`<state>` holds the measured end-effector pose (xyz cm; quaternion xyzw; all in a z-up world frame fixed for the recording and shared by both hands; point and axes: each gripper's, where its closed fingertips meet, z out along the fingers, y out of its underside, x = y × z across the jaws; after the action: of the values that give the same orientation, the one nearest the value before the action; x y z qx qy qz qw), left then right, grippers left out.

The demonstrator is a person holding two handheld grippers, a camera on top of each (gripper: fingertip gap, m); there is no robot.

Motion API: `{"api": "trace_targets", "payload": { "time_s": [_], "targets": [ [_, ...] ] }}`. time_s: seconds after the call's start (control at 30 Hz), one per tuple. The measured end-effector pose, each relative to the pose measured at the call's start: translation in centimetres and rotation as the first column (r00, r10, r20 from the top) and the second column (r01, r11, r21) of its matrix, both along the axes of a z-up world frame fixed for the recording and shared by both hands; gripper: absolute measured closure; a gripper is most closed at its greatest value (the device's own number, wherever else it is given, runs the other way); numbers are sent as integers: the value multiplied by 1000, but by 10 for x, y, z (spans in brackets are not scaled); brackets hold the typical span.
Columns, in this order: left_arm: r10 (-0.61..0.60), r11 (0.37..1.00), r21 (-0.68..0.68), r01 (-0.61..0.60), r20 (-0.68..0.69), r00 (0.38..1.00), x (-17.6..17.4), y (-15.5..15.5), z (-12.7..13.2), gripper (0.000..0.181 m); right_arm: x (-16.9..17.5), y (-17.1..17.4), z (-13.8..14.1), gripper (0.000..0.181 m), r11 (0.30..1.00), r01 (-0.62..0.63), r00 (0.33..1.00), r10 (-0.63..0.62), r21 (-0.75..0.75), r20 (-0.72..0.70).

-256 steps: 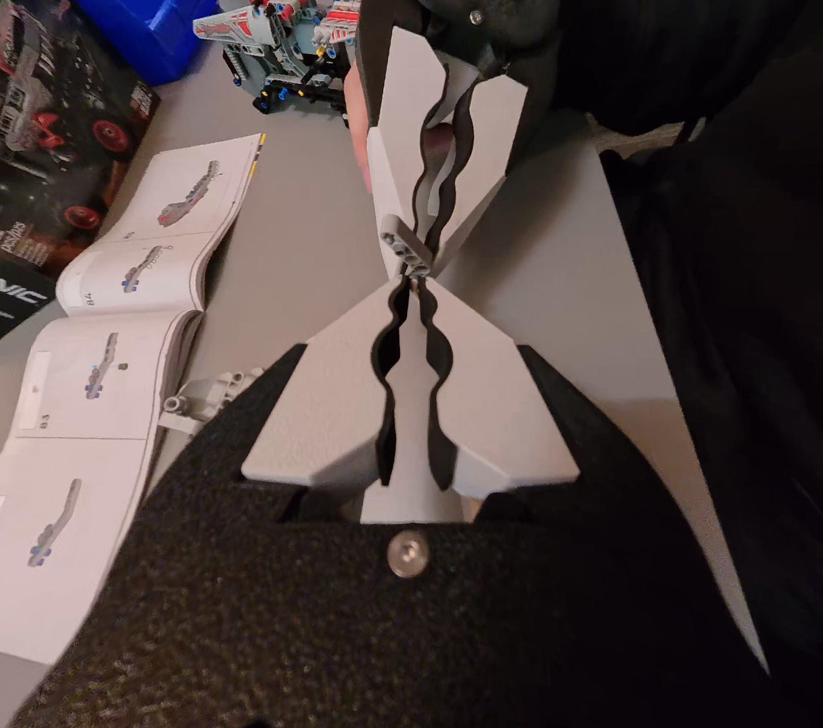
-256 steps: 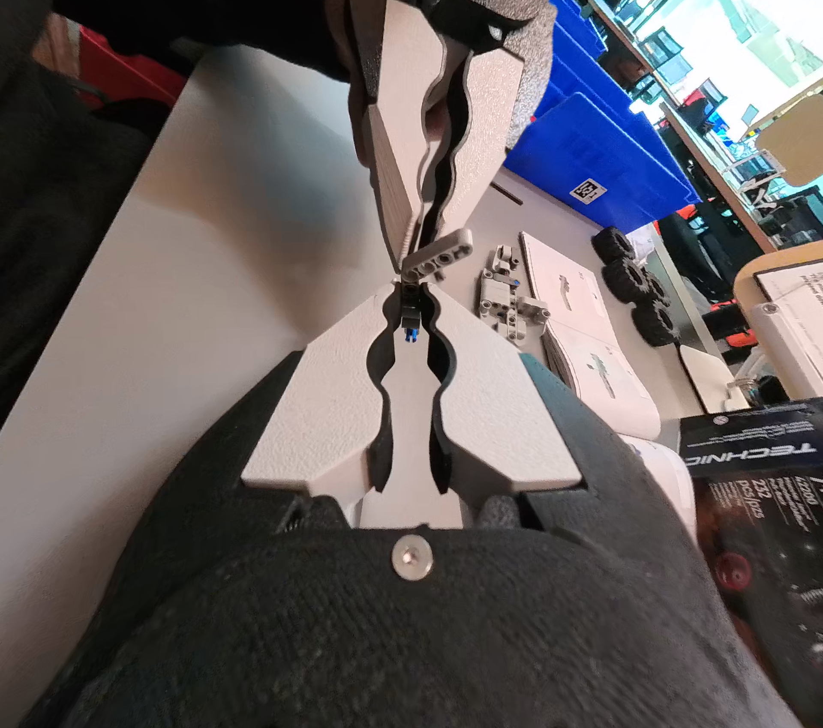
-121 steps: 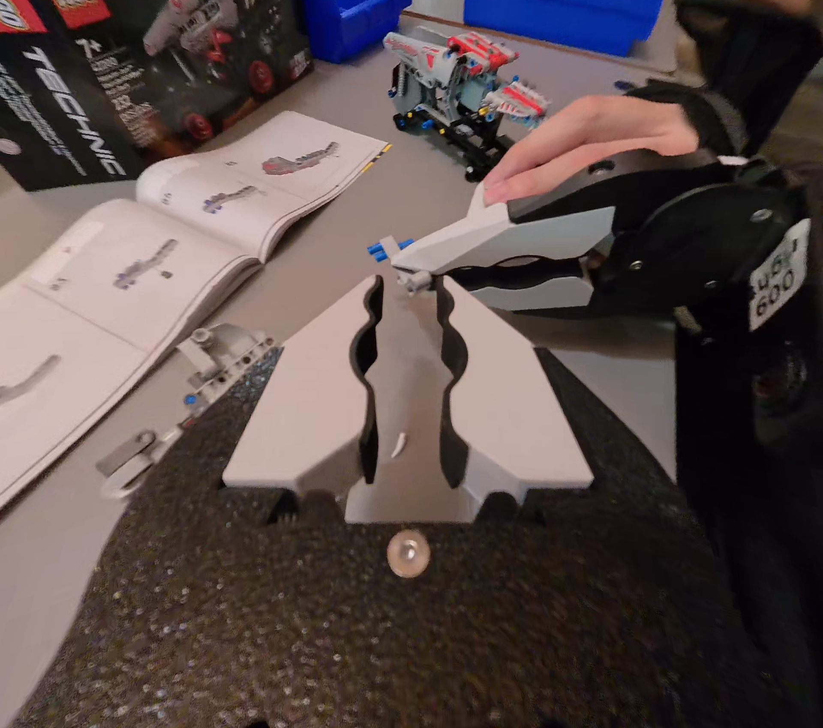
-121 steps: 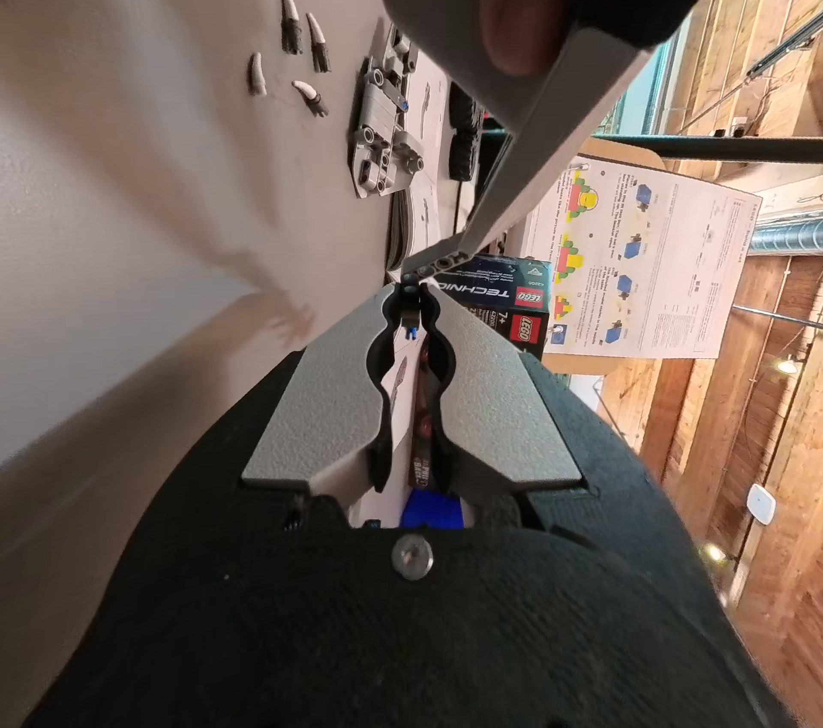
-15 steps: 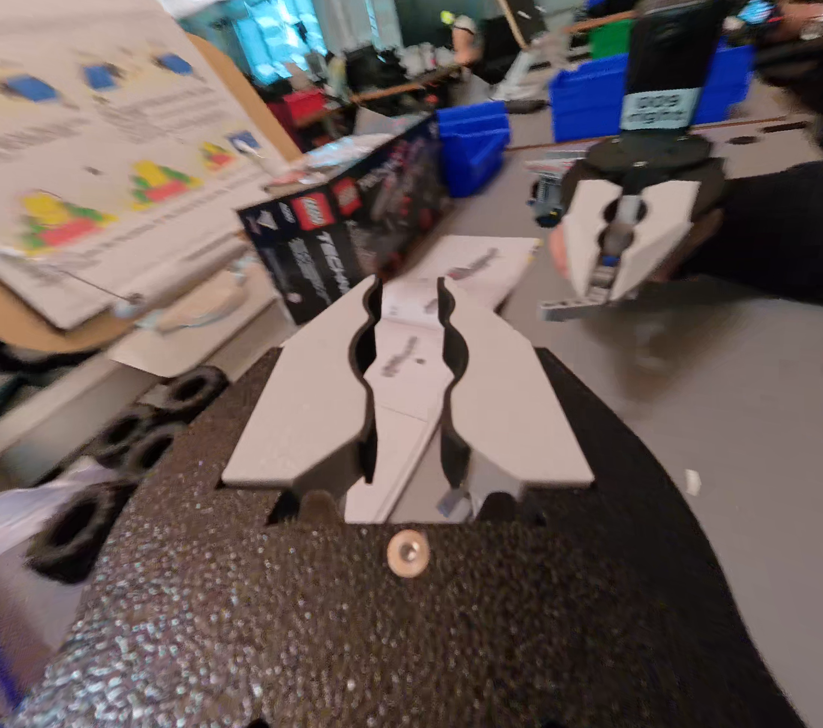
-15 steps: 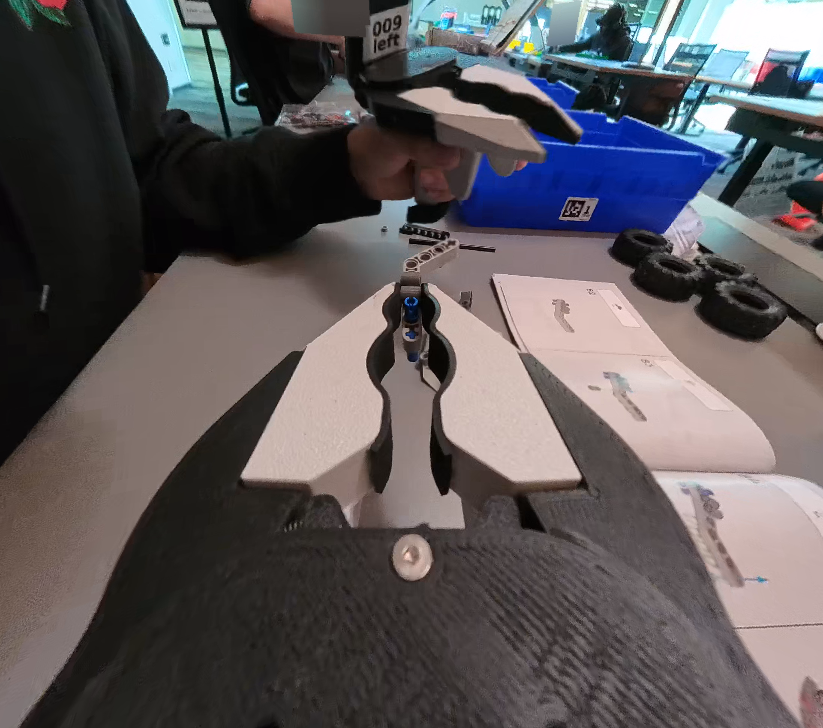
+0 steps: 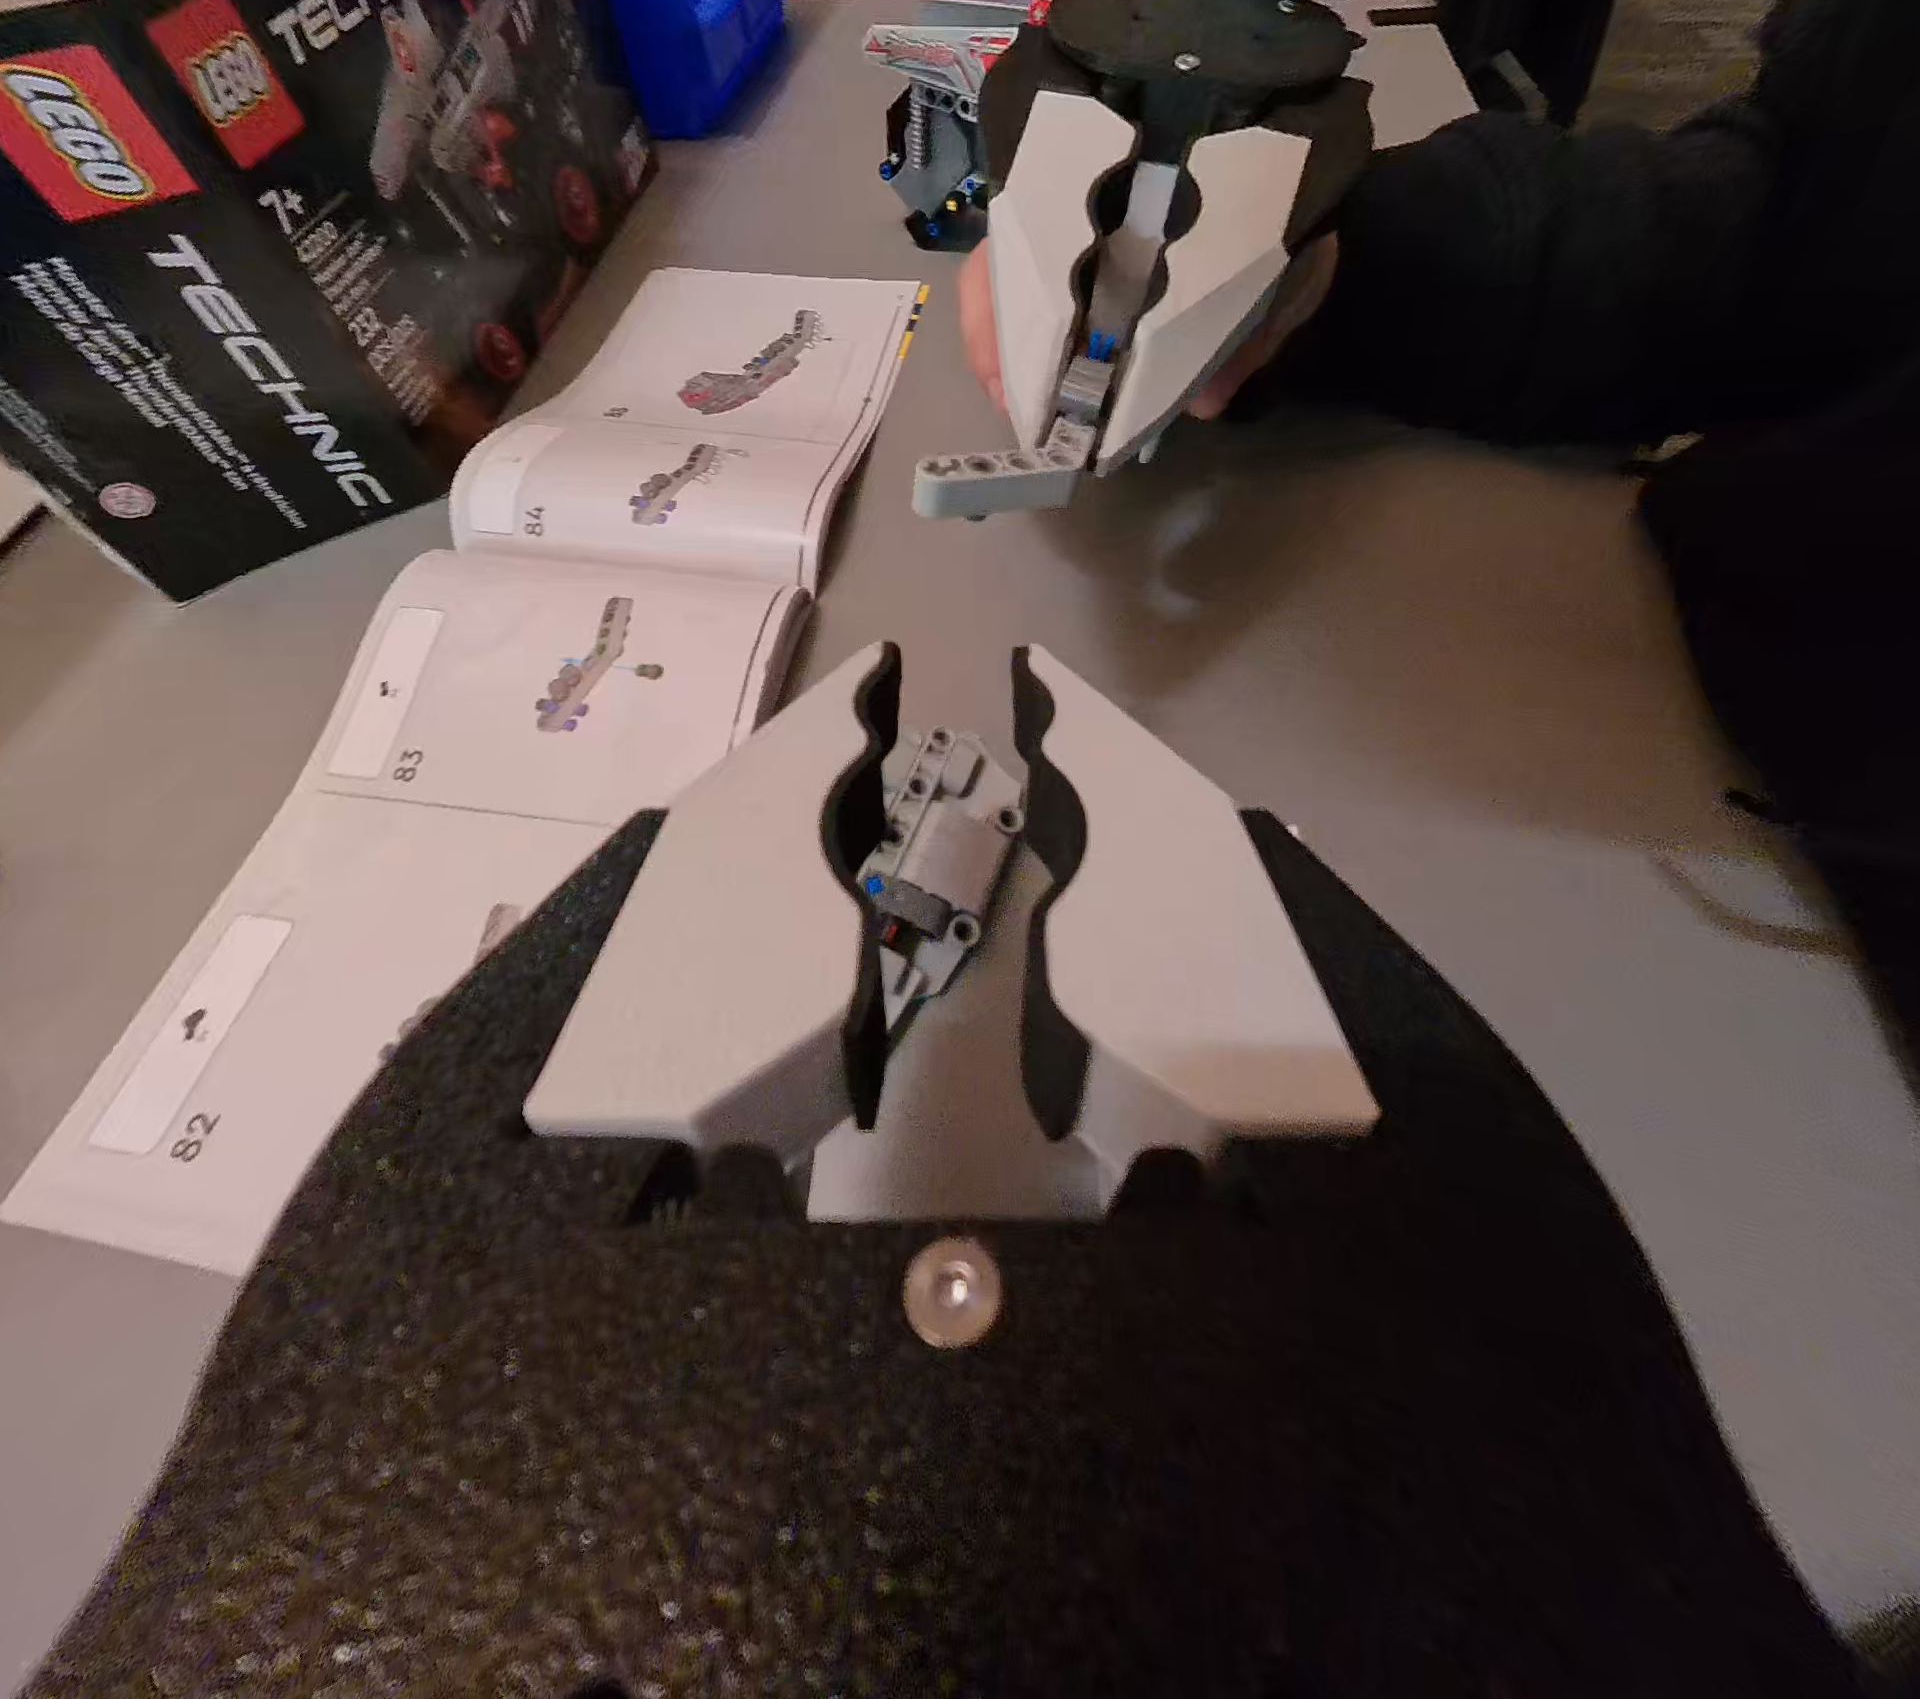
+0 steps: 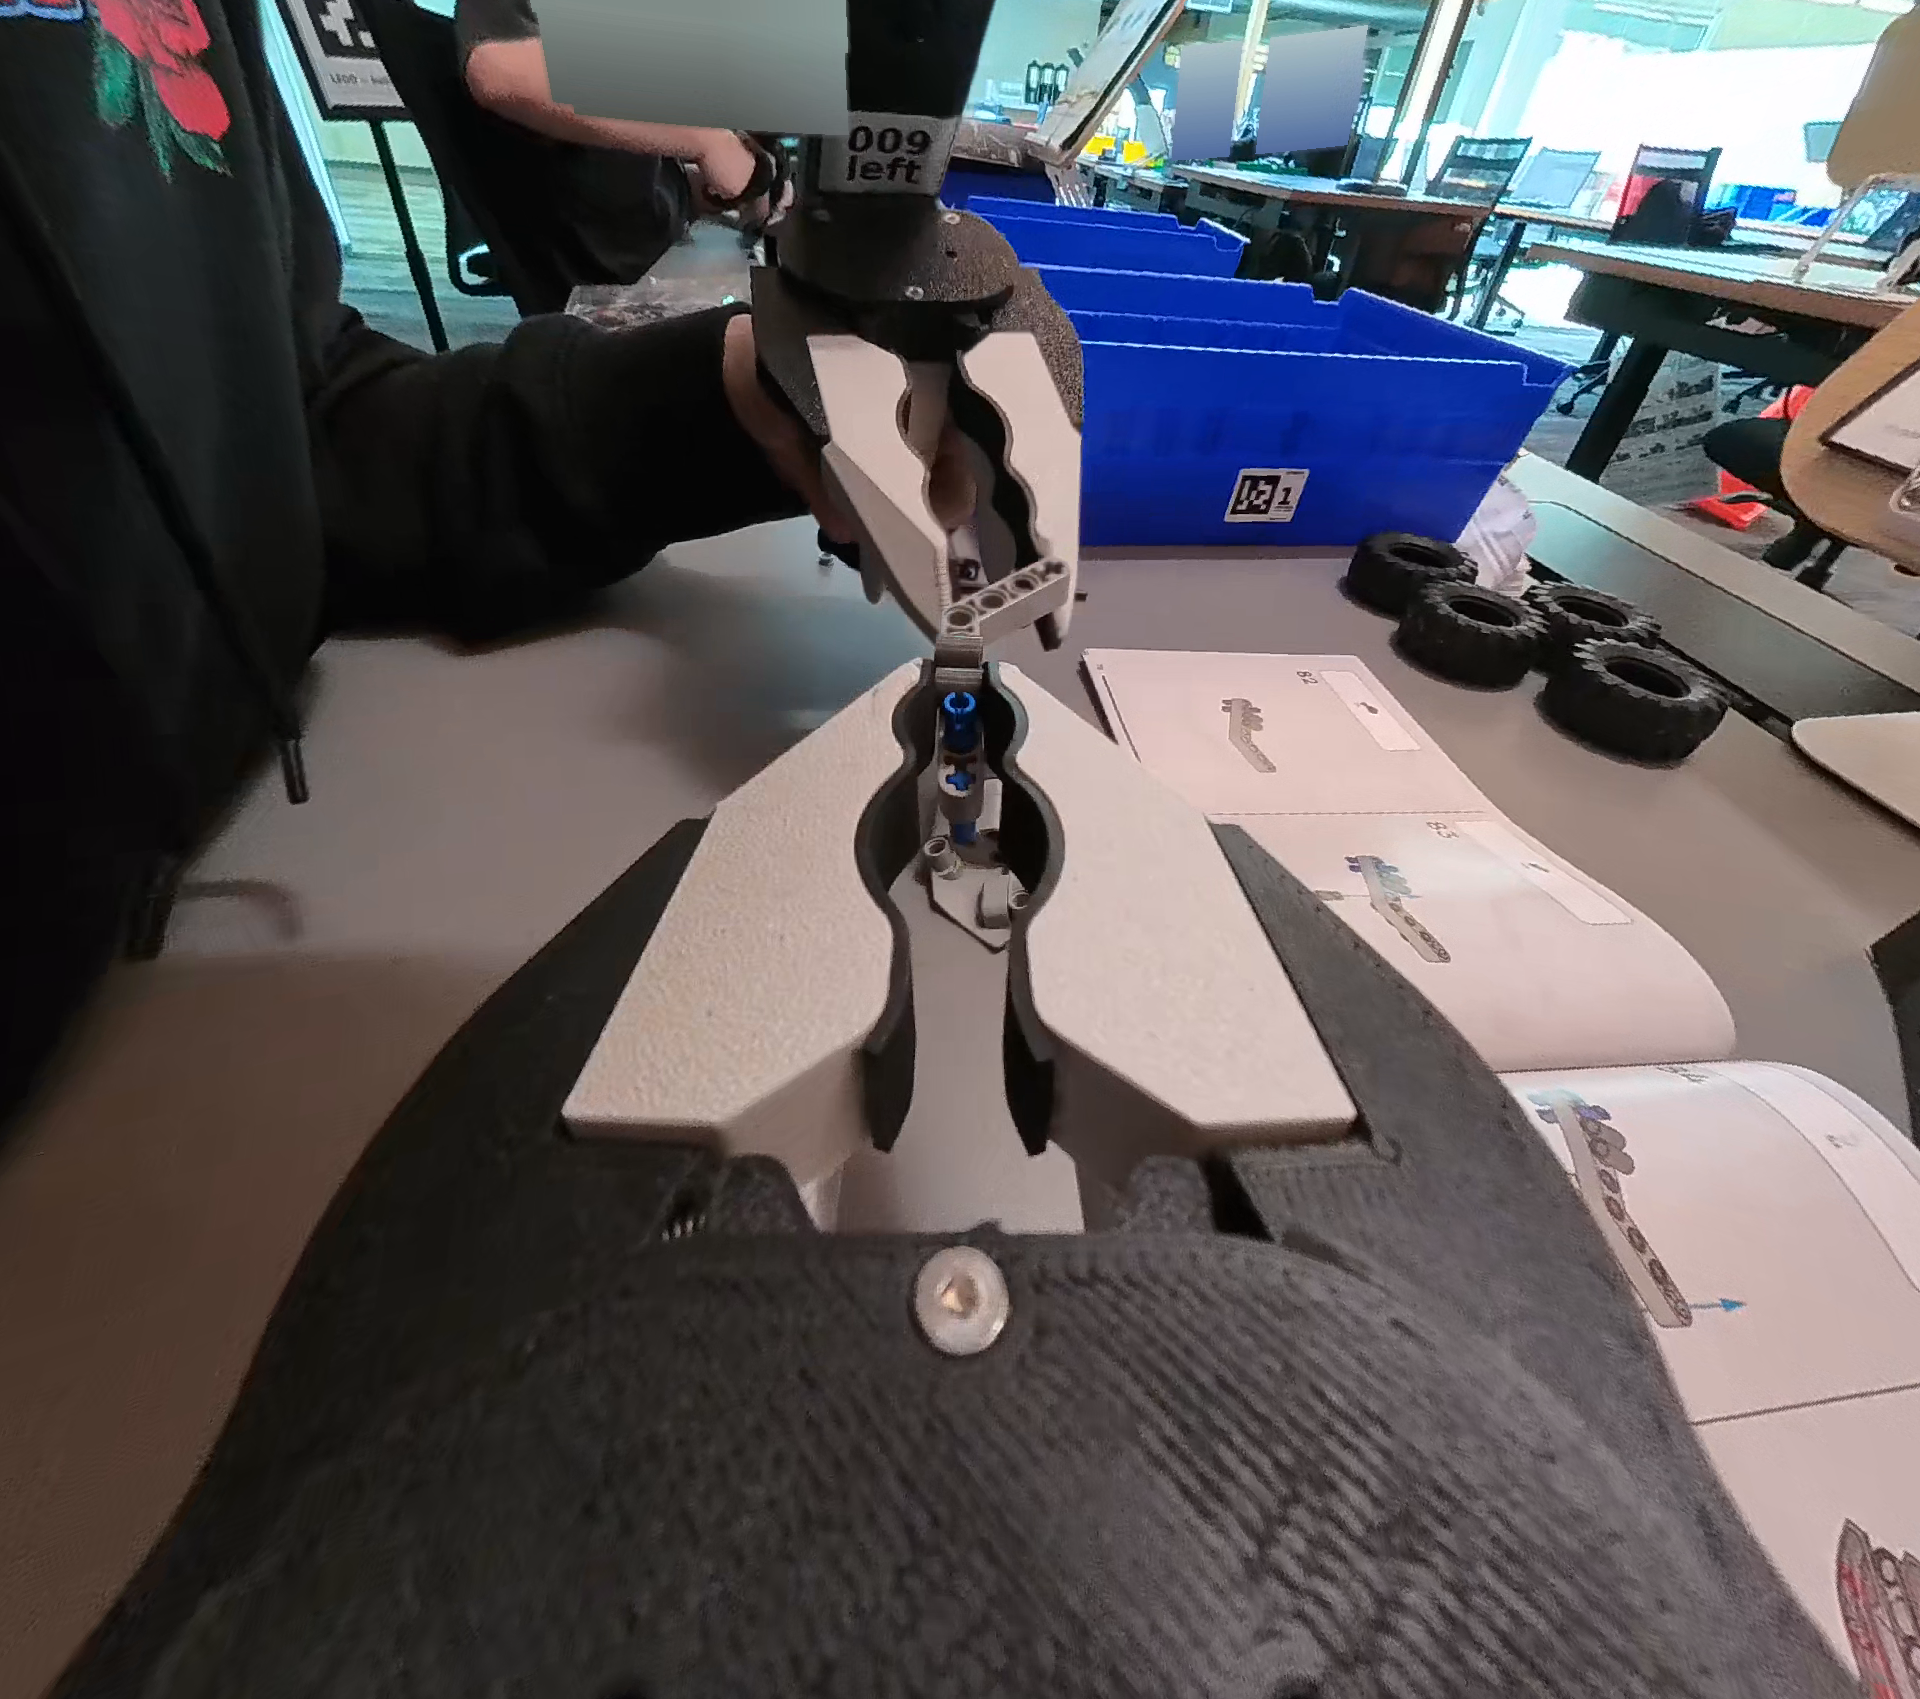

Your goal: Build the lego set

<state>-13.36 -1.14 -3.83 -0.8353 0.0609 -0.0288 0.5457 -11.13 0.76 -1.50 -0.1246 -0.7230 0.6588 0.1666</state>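
On grey table (image 7: pixel 1351 610), open booklet (image 7: pixel 644 506), blue bins (image 8: pixel 1299 402)

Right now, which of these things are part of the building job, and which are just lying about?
In use:
right claw gripping the grey beam piece
left claw, open above a grey sub-assembly
open instruction booklet

Lying about:
four black tyres
blue bins
set box
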Motion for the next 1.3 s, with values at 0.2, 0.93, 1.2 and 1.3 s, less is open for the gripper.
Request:
{"api": "trace_targets", "payload": {
  "time_s": [0.2, 0.93, 1.2, 1.3],
  "targets": [
    [-44, 999, 23, 43, 56, 997, 10, 5, 3, 163, 0, -2, -3, 176, 1000, 0, 1000, 0, 21, 2],
    [11, 1000, 9, -10, -76, 997, 5, 10, 4, 148, 1, -8, -12, 176, 996, -11, 1000, 9, 90, 14],
    [-13, 999, 30, 16, -101, 995, 9, 10, 7, 148, 1, -11, -16, 176, 992, -8, 1000, 7, 124, 7],
    [0, 1000, 28, 3, -110, 994, 5, 10, 5, 148, 0, -10, -15, 176, 994, -2, 1000, 1, 113, 8]
  ]
}}
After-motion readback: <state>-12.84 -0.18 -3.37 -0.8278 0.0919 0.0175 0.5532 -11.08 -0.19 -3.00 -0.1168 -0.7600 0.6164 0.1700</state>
